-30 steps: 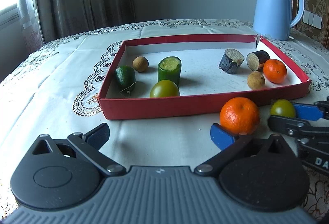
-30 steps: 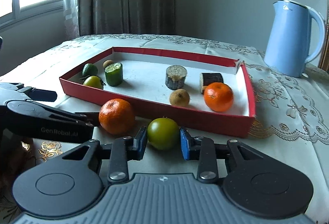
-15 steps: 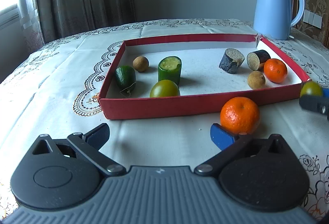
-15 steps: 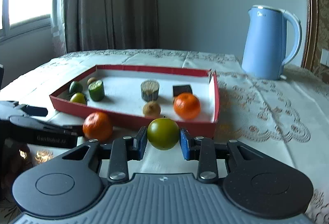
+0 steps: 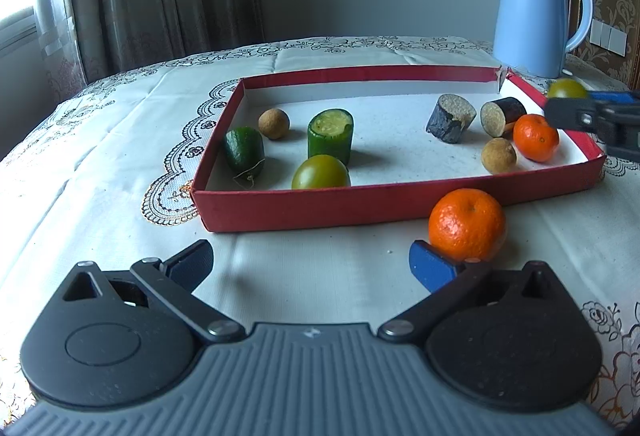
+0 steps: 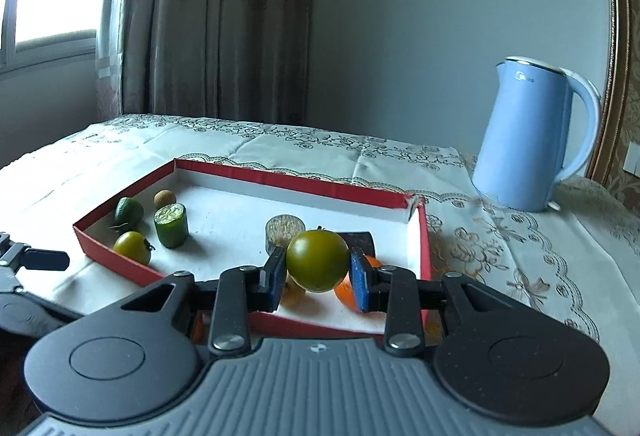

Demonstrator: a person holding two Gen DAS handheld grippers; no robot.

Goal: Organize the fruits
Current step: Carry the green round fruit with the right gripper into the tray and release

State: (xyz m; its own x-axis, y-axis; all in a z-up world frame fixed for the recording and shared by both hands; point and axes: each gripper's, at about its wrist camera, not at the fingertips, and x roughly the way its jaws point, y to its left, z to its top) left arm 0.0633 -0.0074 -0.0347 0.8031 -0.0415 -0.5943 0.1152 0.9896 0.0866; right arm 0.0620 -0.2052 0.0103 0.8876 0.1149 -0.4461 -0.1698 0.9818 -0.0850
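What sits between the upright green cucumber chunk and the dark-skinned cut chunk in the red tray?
Nothing: in the left wrist view, only bare white floor of the red tray lies between the green cucumber chunk and the dark-skinned chunk.

Both wrist views look low and close across the red tray point(image 5: 360, 210).

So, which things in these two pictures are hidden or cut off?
- Right wrist view: the green tomato held in the right gripper covers most of the orange and the brown fruit in the red box.
- Left wrist view: the picture edge cuts off the right gripper; it hides part of its tomato.
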